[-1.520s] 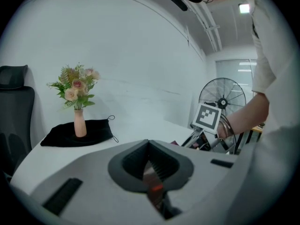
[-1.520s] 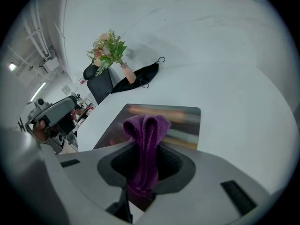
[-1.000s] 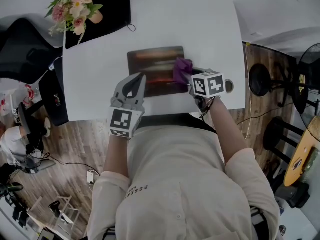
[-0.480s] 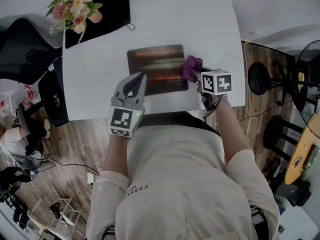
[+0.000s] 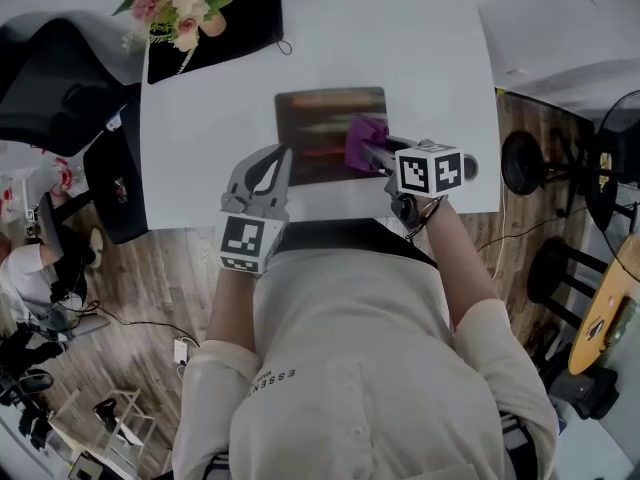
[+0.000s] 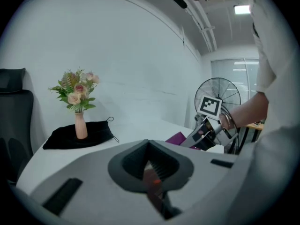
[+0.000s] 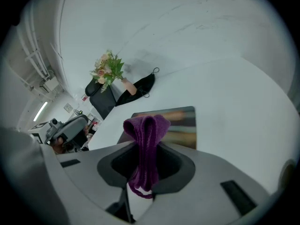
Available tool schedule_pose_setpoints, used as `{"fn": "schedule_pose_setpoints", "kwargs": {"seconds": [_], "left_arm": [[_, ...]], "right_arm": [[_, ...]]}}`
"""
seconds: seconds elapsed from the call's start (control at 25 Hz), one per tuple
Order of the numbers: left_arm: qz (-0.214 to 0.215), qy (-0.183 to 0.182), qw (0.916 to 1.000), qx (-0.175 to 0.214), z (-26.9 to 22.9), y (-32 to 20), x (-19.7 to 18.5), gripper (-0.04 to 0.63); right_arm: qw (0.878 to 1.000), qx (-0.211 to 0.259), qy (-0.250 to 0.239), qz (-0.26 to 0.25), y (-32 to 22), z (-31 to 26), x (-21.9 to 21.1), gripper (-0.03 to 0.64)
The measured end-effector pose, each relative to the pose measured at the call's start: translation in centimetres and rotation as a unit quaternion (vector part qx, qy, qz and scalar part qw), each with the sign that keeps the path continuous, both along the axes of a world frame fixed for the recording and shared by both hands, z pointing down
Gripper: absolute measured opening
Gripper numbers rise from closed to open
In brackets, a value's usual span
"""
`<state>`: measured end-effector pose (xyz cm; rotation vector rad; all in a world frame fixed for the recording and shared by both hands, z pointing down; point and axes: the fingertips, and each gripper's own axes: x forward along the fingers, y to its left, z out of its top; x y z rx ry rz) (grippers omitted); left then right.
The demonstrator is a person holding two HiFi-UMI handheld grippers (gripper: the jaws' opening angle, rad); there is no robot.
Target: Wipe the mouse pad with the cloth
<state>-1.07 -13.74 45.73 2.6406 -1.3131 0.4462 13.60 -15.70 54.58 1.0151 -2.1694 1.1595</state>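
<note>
Right claw (image 5: pixel 374 151) pinches a bunched purple cloth (image 5: pixel 364 131) at the dark, streaky mouse pad's (image 5: pixel 312 128) right edge; left claw (image 5: pixel 270 161) is pressed together.

One mouse pad (image 5: pixel 318 128), frame centre. One purple cloth (image 5: pixel 365 138). Two grippers: left gripper (image 5: pixel 273 156), right gripper (image 5: pixel 374 154). One white table (image 5: pixel 420 58). One flower vase (image 5: pixel 186 8), one black mat (image 5: pixel 238 20), upper left. One black chair (image 5: pixel 50 78), far left. One fan (image 5: pixel 615 158), right edge.
</note>
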Motion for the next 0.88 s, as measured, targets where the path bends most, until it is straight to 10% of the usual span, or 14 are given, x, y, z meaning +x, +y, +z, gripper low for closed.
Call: {"fn": "schedule_pose_setpoints", "kwargs": {"seconds": [0.44,0.88], "left_arm": [[-0.045,-0.014,0.9989,-0.009,0.1,2.2,-6.0,0.000],[-0.083,-0.009,0.9962,-0.023,1.4,3.8,-9.3,0.000]], "right_arm": [[0.992,-0.044,-0.051,-0.103,4.5,0.7,-12.0,0.101],[0.986,-0.032,0.036,-0.159,6.0,3.3,-16.2,0.101]]}}
